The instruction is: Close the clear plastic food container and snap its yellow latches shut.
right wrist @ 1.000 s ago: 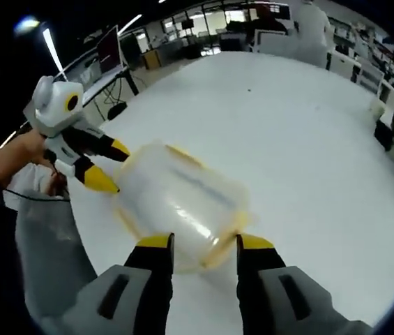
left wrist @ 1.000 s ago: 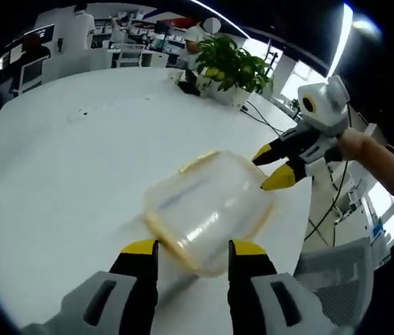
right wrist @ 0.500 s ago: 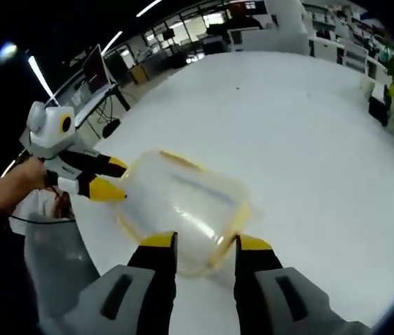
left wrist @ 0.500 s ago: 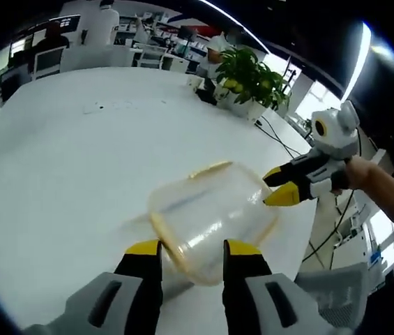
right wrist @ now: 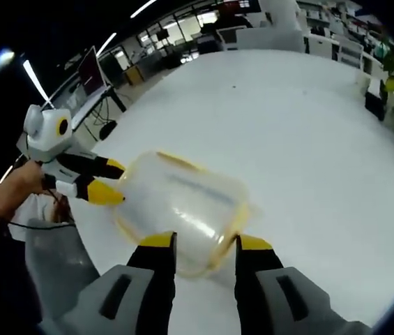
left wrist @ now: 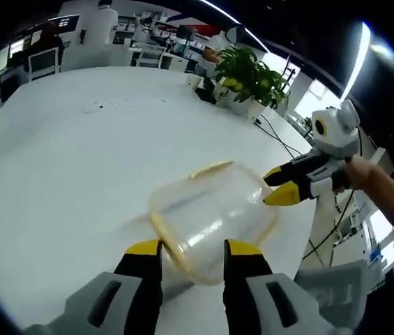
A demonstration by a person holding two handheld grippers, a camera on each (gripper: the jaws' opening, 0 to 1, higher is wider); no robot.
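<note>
Between and just beyond the yellow tips of the left gripper [left wrist: 186,248]: clear rounded plastic food container with a yellow rim [left wrist: 210,218], lying on the round white table [left wrist: 64,174], near end between the two jaws. Jaws spread apart, one to each side of the container; contact with its walls not certain. At the container's far right corner: the right gripper [left wrist: 280,186], white and black body with yellow tips, held in a person's hand [left wrist: 365,171], tips close together and pointing at the corner, touching or just short of it. Far beyond the jaws: green leafy potted plant [left wrist: 247,71] at the table's edge, office desks behind.

Same container [right wrist: 183,209] seen from the right gripper view, lying just ahead of the right gripper [right wrist: 201,244], near edge between its yellow tips. Jaws here parted as well, flanking the container; grasp not confirmed. Left of the jaws: the left gripper [right wrist: 99,180] at the container's left end, tips close to or touching the wall. Yellow strips [right wrist: 176,162] visible along the container's far edge; latched or unlatched not discernible through the blur.
</note>
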